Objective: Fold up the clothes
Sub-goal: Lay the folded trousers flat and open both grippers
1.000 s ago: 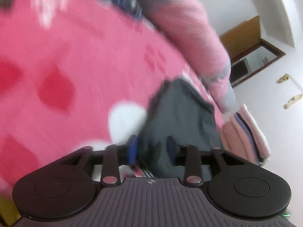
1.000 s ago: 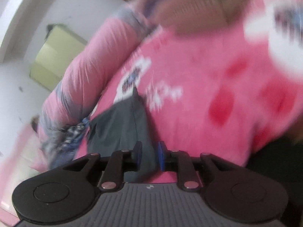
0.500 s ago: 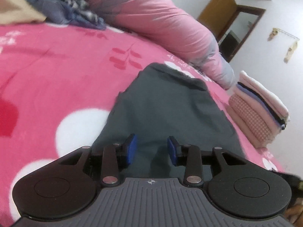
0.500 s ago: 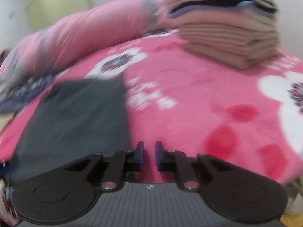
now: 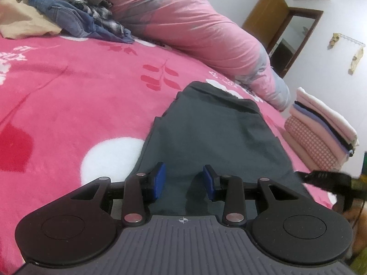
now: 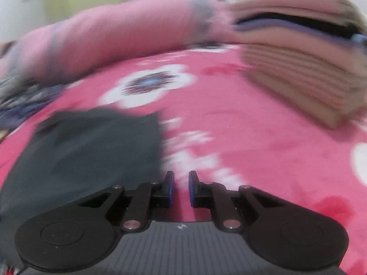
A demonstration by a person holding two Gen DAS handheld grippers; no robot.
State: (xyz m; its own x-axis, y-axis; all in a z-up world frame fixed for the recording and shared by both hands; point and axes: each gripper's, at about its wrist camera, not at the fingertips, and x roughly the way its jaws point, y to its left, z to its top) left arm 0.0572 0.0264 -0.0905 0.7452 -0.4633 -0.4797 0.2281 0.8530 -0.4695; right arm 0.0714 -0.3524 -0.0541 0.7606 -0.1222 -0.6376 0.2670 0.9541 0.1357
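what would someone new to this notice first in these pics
The bright pink flowered blanket fills both views, with a dark grey garment laid flat on it just ahead of the open left hand-held gripper. A neat stack of folded clothes sits at the right, and an unfolded heap lies at the far left beside a rolled pink duvet.

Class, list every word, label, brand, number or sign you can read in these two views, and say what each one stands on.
No readable text in either view.
Left gripper: a small crosshair mark on its grey body, a symbol only, no letters.
Right gripper: a similar small mark, too blurred to make out.
Blanket, dark garment, folded stack: patterns only, no print.
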